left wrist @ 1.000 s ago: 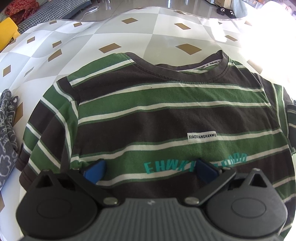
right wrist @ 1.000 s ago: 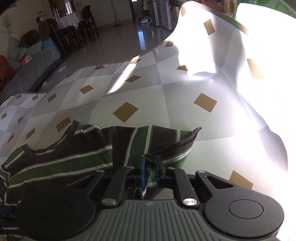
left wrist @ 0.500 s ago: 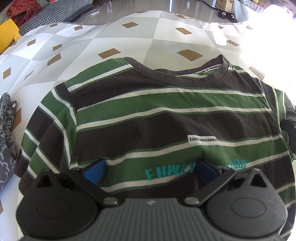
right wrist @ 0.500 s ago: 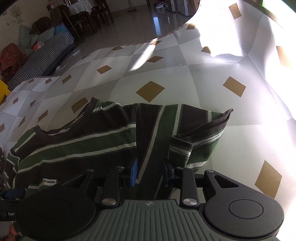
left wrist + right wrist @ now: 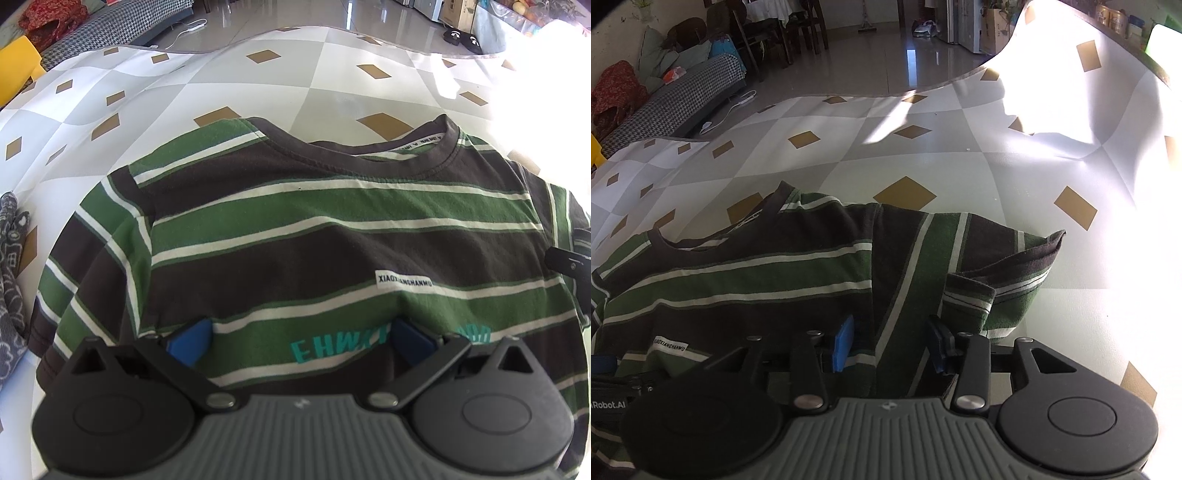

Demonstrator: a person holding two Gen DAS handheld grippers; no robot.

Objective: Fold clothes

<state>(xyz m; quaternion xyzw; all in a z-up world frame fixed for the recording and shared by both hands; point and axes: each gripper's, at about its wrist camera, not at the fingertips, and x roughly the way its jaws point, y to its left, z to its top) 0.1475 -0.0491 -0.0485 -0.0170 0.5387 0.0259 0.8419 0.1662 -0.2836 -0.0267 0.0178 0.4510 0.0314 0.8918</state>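
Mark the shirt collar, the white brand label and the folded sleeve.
shirt collar (image 5: 448, 142), left wrist view, dark neckband.
white brand label (image 5: 403, 283), left wrist view, label's middle.
folded sleeve (image 5: 975, 295), right wrist view, turned-back cuff.

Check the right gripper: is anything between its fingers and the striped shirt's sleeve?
Nothing visible. The right gripper has just been opening, and the striped shirt's folded sleeve lies directly between its parted jaws, no longer pinched.
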